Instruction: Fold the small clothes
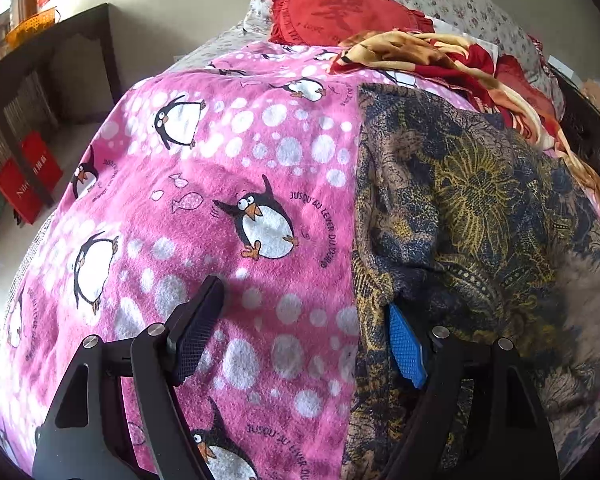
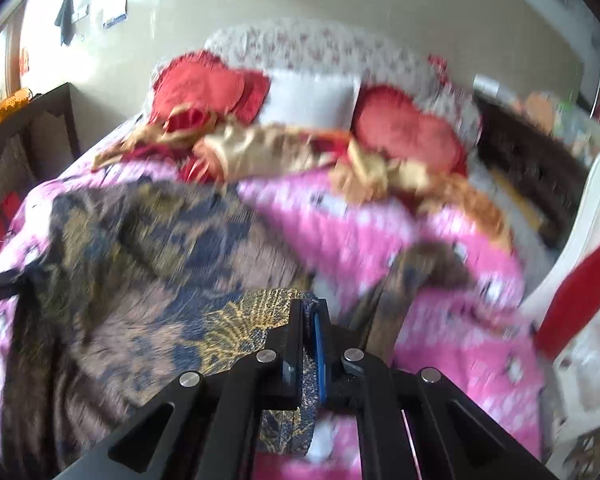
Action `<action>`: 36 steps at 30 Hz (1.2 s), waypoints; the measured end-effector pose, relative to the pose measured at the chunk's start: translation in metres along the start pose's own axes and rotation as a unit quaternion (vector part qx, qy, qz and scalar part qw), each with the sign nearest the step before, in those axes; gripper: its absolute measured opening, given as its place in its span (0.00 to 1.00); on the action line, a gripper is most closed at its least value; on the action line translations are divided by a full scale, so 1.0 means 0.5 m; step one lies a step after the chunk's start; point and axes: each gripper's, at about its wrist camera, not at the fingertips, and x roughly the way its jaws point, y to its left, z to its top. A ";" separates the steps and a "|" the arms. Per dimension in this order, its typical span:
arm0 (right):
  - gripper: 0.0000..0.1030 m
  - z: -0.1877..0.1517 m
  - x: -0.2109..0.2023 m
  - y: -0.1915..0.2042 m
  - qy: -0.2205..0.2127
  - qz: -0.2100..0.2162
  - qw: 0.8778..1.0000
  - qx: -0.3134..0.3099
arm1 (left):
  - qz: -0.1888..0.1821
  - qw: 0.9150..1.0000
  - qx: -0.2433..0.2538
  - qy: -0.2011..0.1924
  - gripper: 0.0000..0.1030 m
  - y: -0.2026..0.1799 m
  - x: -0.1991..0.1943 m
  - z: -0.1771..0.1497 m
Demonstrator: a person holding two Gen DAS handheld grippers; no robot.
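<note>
Now my left gripper [image 1: 304, 328] gapes wide over the blanket [image 1: 220, 184], its blue finger [image 1: 406, 346] tucked under the garment [image 1: 460, 208] edge. My right gripper [image 2: 310, 344] is clamped on a fold of the garment [image 2: 160, 248], which lies spread across the pink blanket [image 2: 440, 240] on the bed

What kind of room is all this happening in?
Most likely a bedroom at home: a bed under a pink penguin blanket, red heart-shaped cushions by a floral pillow, and a dark patterned garment being folded.
</note>
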 end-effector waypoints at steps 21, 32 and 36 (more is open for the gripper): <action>0.53 0.096 0.079 0.137 0.021 0.205 0.978 0.017 | 0.019 0.999 0.019 -0.029 0.76 0.030 -0.090 -0.036; 0.47 0.213 0.210 0.539 0.000 0.302 0.933 -0.196 | -0.001 0.998 0.061 -0.014 0.76 -0.012 -0.043 -0.038; 0.15 0.215 0.260 0.606 0.040 0.320 0.912 -0.253 | -0.011 0.998 0.069 -0.004 0.76 -0.010 -0.012 -0.028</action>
